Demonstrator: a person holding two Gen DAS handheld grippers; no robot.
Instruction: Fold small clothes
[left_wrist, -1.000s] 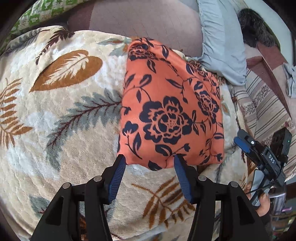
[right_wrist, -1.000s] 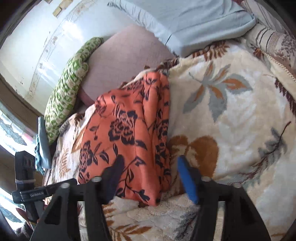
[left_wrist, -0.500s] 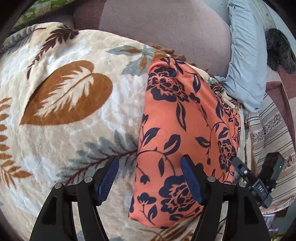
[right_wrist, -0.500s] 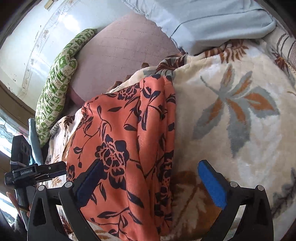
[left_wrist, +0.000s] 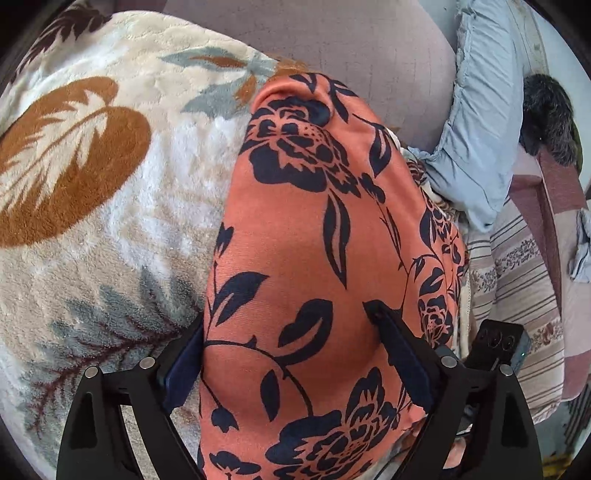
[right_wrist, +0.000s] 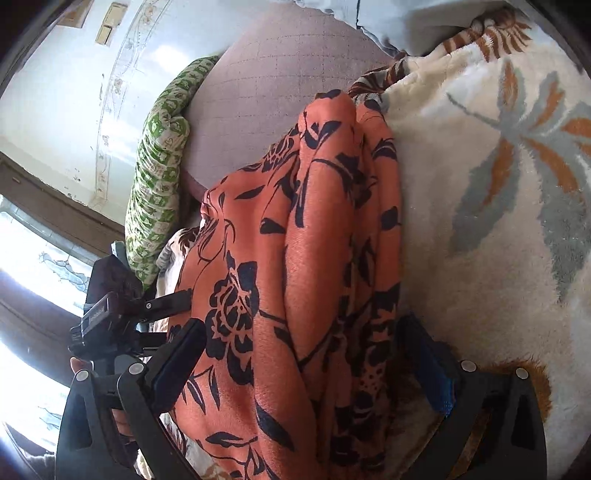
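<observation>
An orange garment with a dark blue flower print (left_wrist: 306, 251) lies folded on a cream leaf-patterned blanket (left_wrist: 110, 206). My left gripper (left_wrist: 288, 332) is open, its fingers straddling the garment's left side, one finger (left_wrist: 184, 365) on the blanket, the other (left_wrist: 402, 350) over the cloth. In the right wrist view the garment (right_wrist: 295, 277) shows layered folds. My right gripper (right_wrist: 303, 350) is open, straddling the garment's right side, its blue-padded finger (right_wrist: 432, 369) against the folded edge. The left gripper's body (right_wrist: 110, 314) shows at the far left.
A mauve cushion (left_wrist: 332, 40) lies behind the garment, a light blue pillow (left_wrist: 480, 122) at the right, a green-patterned pillow (right_wrist: 159, 177) by the wall. Striped bedding (left_wrist: 517, 280) lies at the right. A window (right_wrist: 33, 295) glows at the left.
Both grippers have moved forward over the garment, from its near edge to straddling its two sides. Both stay open. The garment looks unmoved.
</observation>
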